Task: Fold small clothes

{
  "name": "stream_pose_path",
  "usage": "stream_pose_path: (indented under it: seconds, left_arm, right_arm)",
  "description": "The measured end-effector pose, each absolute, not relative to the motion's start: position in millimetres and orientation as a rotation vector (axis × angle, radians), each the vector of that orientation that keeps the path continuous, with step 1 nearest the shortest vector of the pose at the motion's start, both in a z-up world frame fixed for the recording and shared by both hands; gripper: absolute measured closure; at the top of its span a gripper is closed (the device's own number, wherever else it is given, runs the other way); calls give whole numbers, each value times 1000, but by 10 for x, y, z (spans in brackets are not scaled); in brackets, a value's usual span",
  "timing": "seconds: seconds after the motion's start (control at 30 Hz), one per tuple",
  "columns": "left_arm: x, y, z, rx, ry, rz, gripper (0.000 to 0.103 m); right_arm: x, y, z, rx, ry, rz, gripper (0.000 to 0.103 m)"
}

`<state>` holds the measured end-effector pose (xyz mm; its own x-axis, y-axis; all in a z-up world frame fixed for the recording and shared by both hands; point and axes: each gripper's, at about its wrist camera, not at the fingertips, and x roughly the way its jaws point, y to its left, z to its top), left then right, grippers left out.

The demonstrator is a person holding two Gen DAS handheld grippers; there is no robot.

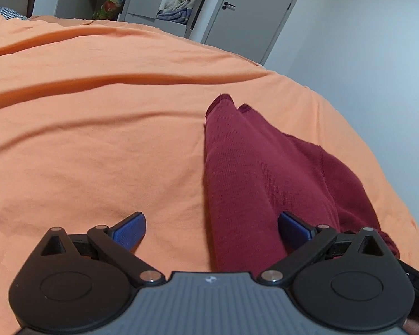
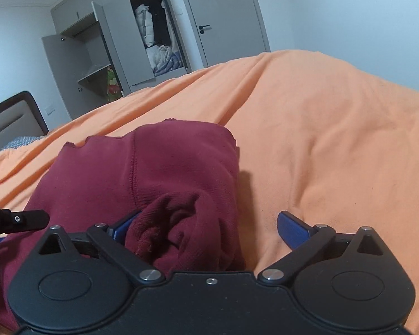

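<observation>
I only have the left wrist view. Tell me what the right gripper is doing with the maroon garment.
Observer: The right gripper is open. A bunched fold of the maroon garment lies between its fingers, not clamped.
Operator: Say where each finger sits.
Observer: One pad is over the bare orange sheet. The other is half hidden behind the bunch.
Operator: Report the garment's far edge.
Observer: The far hem looks ragged and wavy.
</observation>
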<state>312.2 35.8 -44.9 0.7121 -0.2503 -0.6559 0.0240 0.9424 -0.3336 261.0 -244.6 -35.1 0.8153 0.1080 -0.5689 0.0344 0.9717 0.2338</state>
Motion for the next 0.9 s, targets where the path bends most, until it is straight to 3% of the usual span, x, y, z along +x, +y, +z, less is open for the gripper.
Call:
stream_pose_path:
  seconds: [0.27, 0.47, 0.63, 0.9]
  left_arm:
    - [3059, 300, -451, -264, 716, -150, 0]
    - [2858, 447, -312, -364, 696, -233, 1]
    - [2690, 385, -451, -321, 682, -290, 1]
    - [2672, 388, -584, -309, 654, -290, 0]
  right_arm:
    - [2616, -2405, -355, 234, 604, 38, 2]
    - [2322, -2587, -142, 420, 497, 120, 2]
    - [2362, -2564, -340, 386, 595, 85, 2]
    - [2328, -2462, -421, 327, 569, 81, 1]
